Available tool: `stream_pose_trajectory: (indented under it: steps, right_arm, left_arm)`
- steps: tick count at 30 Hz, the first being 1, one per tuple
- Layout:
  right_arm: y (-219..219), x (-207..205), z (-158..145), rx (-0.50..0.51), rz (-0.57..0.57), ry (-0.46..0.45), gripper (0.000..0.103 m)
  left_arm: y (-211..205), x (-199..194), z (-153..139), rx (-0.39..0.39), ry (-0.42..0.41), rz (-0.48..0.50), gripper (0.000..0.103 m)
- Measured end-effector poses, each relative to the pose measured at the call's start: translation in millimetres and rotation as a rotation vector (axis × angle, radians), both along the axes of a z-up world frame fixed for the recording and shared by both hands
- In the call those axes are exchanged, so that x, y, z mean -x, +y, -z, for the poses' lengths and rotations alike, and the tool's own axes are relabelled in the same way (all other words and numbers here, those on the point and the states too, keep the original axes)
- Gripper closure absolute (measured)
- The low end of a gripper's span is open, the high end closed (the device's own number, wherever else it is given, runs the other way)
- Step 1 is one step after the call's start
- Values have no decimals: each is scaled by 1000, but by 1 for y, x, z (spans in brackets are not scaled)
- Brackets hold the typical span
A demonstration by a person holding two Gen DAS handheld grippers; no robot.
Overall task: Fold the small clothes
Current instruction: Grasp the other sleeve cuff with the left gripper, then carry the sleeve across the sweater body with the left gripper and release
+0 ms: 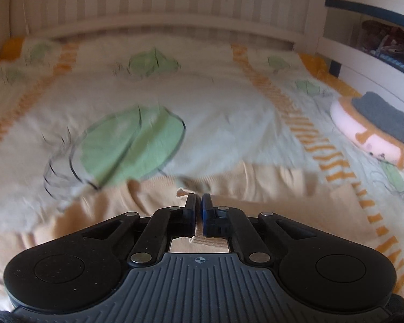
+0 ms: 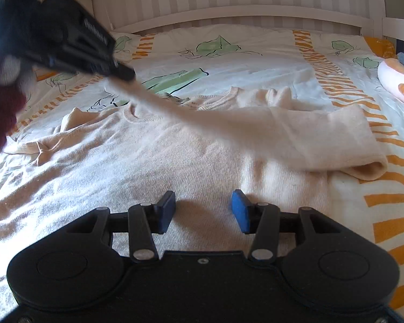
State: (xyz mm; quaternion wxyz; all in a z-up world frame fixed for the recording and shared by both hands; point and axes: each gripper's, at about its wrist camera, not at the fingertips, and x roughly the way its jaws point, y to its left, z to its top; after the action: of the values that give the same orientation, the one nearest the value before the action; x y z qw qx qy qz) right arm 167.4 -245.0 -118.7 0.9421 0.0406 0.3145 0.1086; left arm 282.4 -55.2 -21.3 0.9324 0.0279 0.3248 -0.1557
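Observation:
A cream knitted sweater (image 2: pixel 121 161) lies spread on the bed, neck toward the headboard. My left gripper (image 2: pixel 129 76) comes in from the upper left and is shut on the end of one sleeve (image 2: pixel 202 118), which stretches up off the sweater across its chest. In the left wrist view the left gripper (image 1: pixel 199 207) has its pads pressed together with a bit of cream knit pinched between them, over the sweater (image 1: pixel 256 188). My right gripper (image 2: pixel 203 210) stands open low over the sweater's body, with nothing between its fingers.
The bed cover (image 2: pixel 256 62) is white with green leaves and orange stripes. A pink and orange cushion (image 1: pixel 371 137) at the right carries a folded grey cloth (image 1: pixel 382 115). A white headboard (image 2: pixel 242 13) runs along the back. A dark red sleeve (image 2: pixel 0 113) shows at left.

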Motion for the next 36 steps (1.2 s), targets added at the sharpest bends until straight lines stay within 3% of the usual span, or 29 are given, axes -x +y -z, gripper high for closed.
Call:
stream_pose_trajectory:
  steps: [5,17,24,29,32,36]
  right_arm:
    - [1,0,0,6,0,1,48]
    - [1,0,0,6,1,1,48]
    - [-3,0,-6,-19,5,2,48]
    - [-22,2,-34,-78,52,-53,48]
    - [-50,-12,-51,-155,126,-70,46]
    - [-90,-52,-47,-207,209,-9,44]
  left_arm:
    - [25,-7,-7,-31,-14,-73,99]
    - [89,-29,43,-80,101,-279,99]
    - [95,-36,68,-121,135,-320,98]
    - [100,-41,82,-140,168,-315,99]
    - [103,-41,88,-128,179,-287,99]
    - [106,-42,92,-111,186,-265,99]
